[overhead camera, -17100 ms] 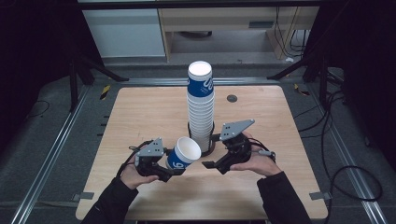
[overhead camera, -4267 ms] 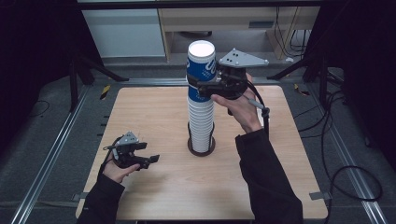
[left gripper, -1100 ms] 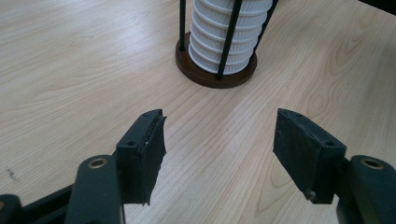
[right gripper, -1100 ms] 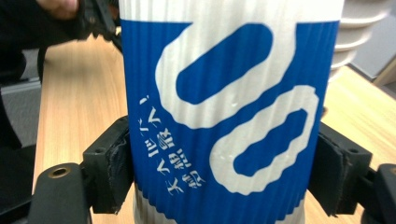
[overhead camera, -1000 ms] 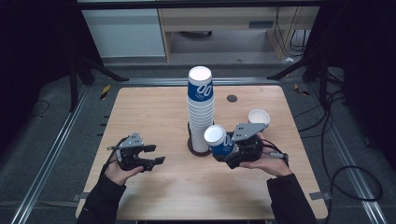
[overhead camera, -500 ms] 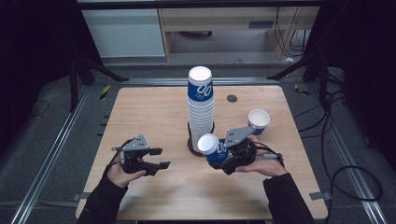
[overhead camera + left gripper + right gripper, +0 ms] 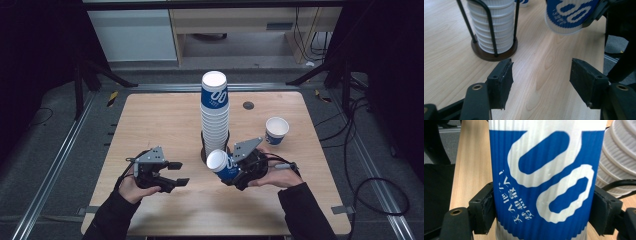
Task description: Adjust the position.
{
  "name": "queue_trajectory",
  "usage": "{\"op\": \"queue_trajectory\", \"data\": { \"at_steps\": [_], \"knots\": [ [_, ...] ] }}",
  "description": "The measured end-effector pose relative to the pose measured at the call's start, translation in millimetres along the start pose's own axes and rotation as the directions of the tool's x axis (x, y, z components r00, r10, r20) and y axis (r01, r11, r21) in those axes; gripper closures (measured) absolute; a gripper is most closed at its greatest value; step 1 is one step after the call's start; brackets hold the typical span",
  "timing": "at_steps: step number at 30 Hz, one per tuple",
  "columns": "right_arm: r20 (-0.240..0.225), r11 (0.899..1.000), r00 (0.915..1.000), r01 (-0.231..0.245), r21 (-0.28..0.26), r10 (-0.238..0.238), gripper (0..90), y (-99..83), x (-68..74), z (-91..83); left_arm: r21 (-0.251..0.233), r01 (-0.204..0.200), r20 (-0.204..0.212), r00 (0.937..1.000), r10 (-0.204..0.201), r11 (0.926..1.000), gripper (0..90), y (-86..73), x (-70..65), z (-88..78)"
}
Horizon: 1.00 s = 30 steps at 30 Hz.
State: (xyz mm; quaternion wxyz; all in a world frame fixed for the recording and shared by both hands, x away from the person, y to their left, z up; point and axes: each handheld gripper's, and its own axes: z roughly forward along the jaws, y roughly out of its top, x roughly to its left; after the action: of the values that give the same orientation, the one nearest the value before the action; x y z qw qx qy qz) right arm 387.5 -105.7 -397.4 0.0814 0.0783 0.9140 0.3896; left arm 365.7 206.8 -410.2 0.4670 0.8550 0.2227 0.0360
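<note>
My right gripper (image 7: pixel 234 171) is shut on a blue-and-white paper cup (image 7: pixel 223 164), held tilted just above the table with its white end turned toward the left. In the right gripper view both pads press the cup (image 7: pixel 544 180) at its sides. A tall stack of the same cups (image 7: pixel 215 112) stands in a wire holder (image 7: pixel 205 153) right behind it. My left gripper (image 7: pixel 178 173) hovers to the left, open, with nothing between its jaws. From the left gripper view (image 7: pixel 541 80) the held cup (image 7: pixel 567 15) hangs ahead at upper right and the stack (image 7: pixel 496 27) at upper left.
One more cup (image 7: pixel 276 130) stands upright on the wooden table (image 7: pixel 150 120) at the right. A small dark disc (image 7: pixel 248 105) lies behind the stack. Metal rails, cables and dark stands surround the table.
The right gripper has brought the cup leftward and a little nearer the front edge, lower. The left gripper has shifted right toward the cup.
</note>
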Motion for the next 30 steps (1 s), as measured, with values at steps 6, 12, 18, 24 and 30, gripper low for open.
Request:
{"op": "queue_trajectory", "data": {
  "at_steps": [6, 12, 18, 24, 30],
  "knots": [
    [-0.02, 0.998, 0.9993, 0.032, 0.046, -0.031, 21.0, 6.7, 2.8, 12.5, 0.013, -0.017, 0.03, 0.9994, 0.017, 0.9998, 32.4, 5.1, -5.9, 5.6],
    [-0.032, 0.995, 0.9978, 0.06, 0.075, -0.058, 21.0, 10.6, 3.7, 20.4, 0.015, -0.026, 0.032, 0.9992, 0.026, 0.9995, 31.1, 10.0, -8.5, 9.4],
    [-0.04, 0.993, 0.9964, 0.078, 0.093, -0.074, 21.0, 14.8, 6.4, 27.7, 0.019, -0.03, 0.052, 0.9982, 0.029, 0.9994, 29.1, 14.6, -12.0, 14.5],
    [-0.049, 0.99, 0.9946, 0.096, 0.107, -0.091, 20.9, 19.4, 10.7, 36.2, 0.03, -0.033, 0.054, 0.998, 0.031, 0.999, 28.2, 16.2, -13.3, 18.4],
    [-0.057, 0.987, 0.9923, 0.116, 0.113, -0.11, 20.9, 22.5, 14.0, 42.3, 0.027, -0.027, 0.058, 0.998, 0.025, 0.9993, 26.9, 17.0, -13.9, 20.0]
  ]
}}
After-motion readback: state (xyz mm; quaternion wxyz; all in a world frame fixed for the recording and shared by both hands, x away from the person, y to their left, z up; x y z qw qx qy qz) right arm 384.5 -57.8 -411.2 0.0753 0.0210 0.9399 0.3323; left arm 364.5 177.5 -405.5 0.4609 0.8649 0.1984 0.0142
